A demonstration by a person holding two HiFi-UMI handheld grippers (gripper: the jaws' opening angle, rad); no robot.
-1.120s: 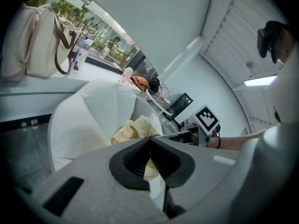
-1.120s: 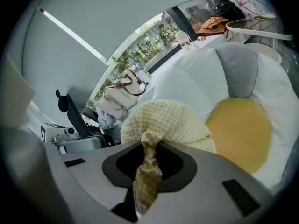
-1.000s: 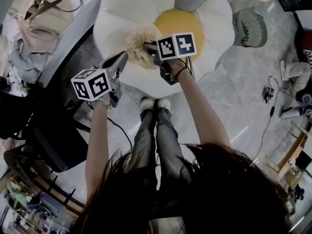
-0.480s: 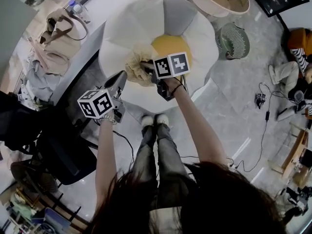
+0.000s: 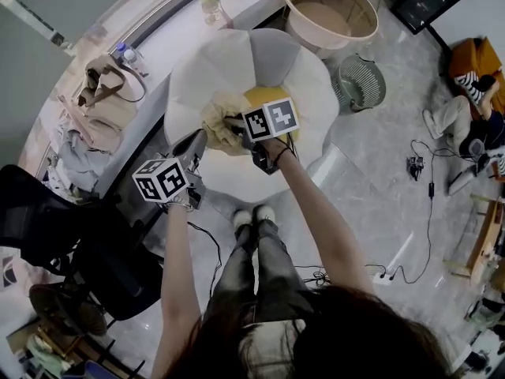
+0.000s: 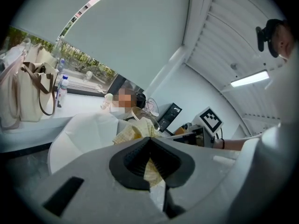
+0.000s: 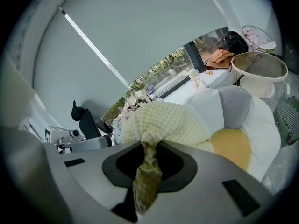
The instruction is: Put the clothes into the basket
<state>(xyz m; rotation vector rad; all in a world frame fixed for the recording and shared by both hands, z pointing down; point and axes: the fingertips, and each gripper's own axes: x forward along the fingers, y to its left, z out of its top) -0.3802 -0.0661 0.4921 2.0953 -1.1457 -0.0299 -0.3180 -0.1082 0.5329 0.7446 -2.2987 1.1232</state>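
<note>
One large white petal-shaped floor cushion with a yellow centre lies below the work area. One round beige basket stands beyond it, well apart from the load. The left arm and right arm extend forward side by side, both grippers angled downward. One pale yellow checked cloth garment hangs bunched above the cushion. Left gripper: jaws closed on a garment fold. Right gripper: jaws narrow, clamped on a twisted strip of it.
</note>
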